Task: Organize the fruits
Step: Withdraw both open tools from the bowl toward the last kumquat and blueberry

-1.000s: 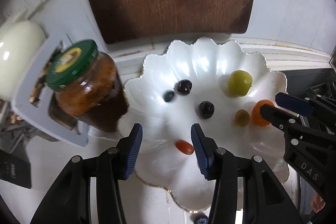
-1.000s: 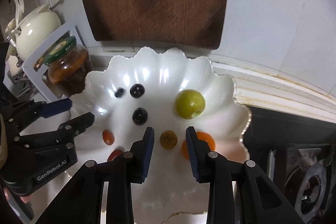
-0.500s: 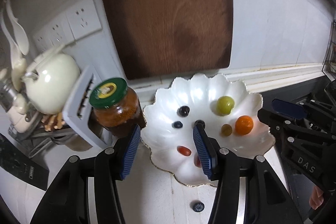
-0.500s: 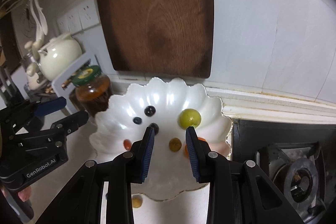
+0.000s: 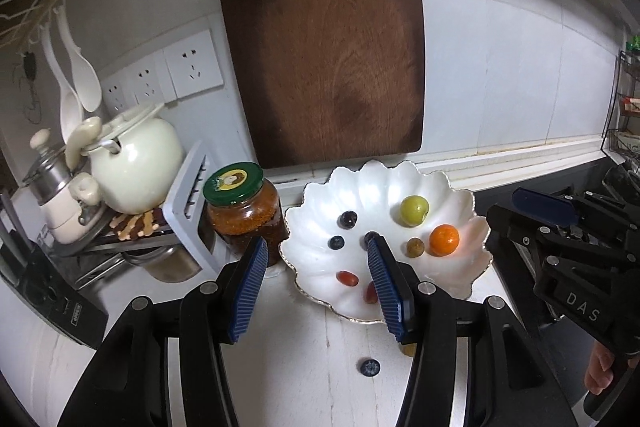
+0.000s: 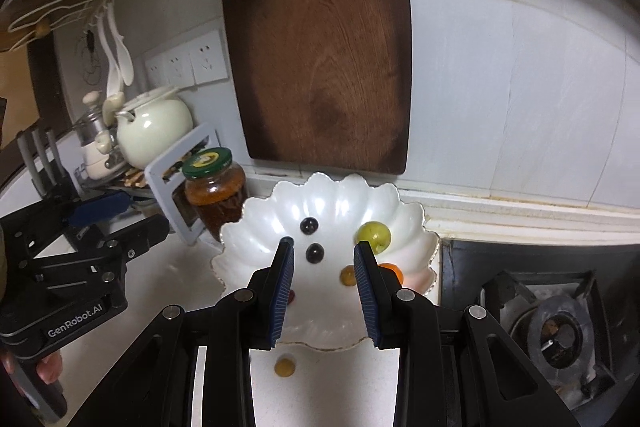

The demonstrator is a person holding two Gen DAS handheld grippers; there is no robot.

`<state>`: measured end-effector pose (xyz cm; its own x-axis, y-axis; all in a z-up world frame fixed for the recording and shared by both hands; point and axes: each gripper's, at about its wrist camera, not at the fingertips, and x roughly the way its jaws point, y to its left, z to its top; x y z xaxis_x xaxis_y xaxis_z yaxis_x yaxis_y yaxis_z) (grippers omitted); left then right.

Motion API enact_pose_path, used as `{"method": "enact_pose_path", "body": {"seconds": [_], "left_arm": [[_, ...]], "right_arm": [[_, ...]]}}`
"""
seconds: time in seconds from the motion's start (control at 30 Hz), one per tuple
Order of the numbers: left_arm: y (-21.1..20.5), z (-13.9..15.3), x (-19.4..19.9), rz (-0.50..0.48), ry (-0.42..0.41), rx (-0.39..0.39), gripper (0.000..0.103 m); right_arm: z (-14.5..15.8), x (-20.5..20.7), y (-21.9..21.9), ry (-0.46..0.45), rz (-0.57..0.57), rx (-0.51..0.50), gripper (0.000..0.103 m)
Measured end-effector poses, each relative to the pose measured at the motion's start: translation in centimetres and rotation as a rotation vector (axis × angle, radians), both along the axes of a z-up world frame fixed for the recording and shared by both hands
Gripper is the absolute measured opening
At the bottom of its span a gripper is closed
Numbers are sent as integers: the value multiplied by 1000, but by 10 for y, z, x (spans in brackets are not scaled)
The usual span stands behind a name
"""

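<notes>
A white scalloped bowl (image 5: pixel 460 279) (image 6: pixel 256 223) stands on the counter by the wall. In it lie a green fruit (image 5: pixel 414 210) (image 6: pixel 373 233), an orange fruit (image 5: pixel 444 239), a small brown fruit (image 5: pixel 415 247), dark grapes (image 5: pixel 348 219) (image 6: pixel 314 253), a blueberry (image 5: pixel 337 243) and a red tomato (image 5: pixel 347 278). A blueberry (image 5: pixel 370 367) and a yellow-brown fruit (image 6: pixel 284 367) lie loose on the counter in front of the bowl. My left gripper (image 5: pixel 316 283) is open and empty, above the bowl's near left rim. My right gripper (image 6: pixel 323 281) is open and empty, above the bowl's near side.
A green-lidded jar (image 5: pixel 243 213) stands just left of the bowl. A cream teapot (image 5: pixel 136 167) and a rack (image 5: pixel 188 203) sit further left. A wooden cutting board (image 5: pixel 324 43) leans on the wall behind. A gas stove (image 6: pixel 556 331) lies to the right.
Both grippers have pulled back and up from the bowl, so the bowl looks smaller and the loose fruits on the counter have come into view. Both stay open and empty.
</notes>
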<state>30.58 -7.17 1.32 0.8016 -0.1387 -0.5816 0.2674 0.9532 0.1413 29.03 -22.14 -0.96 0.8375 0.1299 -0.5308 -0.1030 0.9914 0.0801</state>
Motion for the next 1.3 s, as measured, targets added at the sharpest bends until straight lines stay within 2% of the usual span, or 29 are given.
{"method": "enact_pose_path", "body": {"seconds": [0.47,1.03,1.3], "left_arm": [[10,-3,-43,-19,-17,-26,54],[21,-37,-74,-4,19,-20,55],[25,-62,-81,-14,43,-12,55]], "right_arm": [[6,-45,14,-62,28,-35,33],[-19,-68,28,-21,70,-24,33],[-44,-70,32,21,75,-34,33]]}}
